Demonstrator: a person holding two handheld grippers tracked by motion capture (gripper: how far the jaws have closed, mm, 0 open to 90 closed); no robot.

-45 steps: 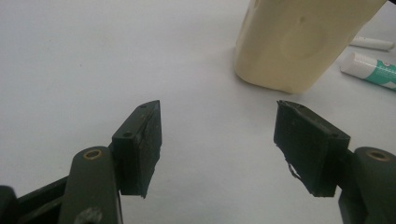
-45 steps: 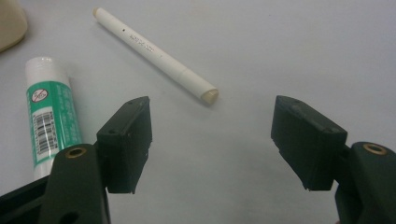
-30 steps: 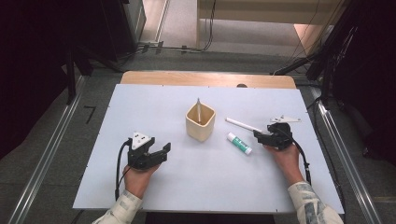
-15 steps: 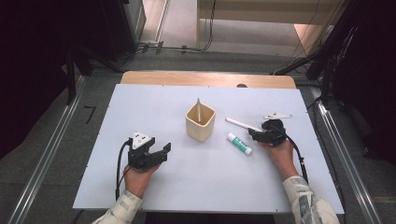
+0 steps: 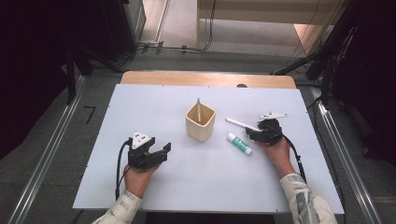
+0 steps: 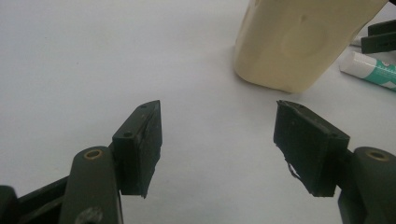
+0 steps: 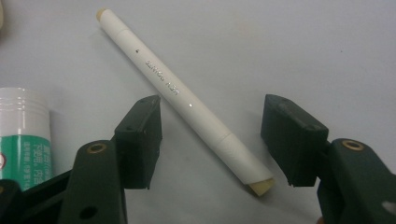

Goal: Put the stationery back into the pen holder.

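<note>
Between the right tongs (image 7: 212,140), wide apart like the left tongs (image 6: 217,140), lies a white pen (image 7: 182,98), its print unreadable.

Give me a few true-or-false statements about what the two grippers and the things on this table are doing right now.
1. The right gripper is open, with the white pen lying between its jaws. True.
2. The left gripper is shut on the cup. False: it is open and holds nothing; the cup stands ahead of it.
3. The cup has something thin standing in it. True.
4. The green-and-white tube stands upright. False: it lies flat on the table.
5. The pen lies inside the cup. False: it lies on the table.
</note>
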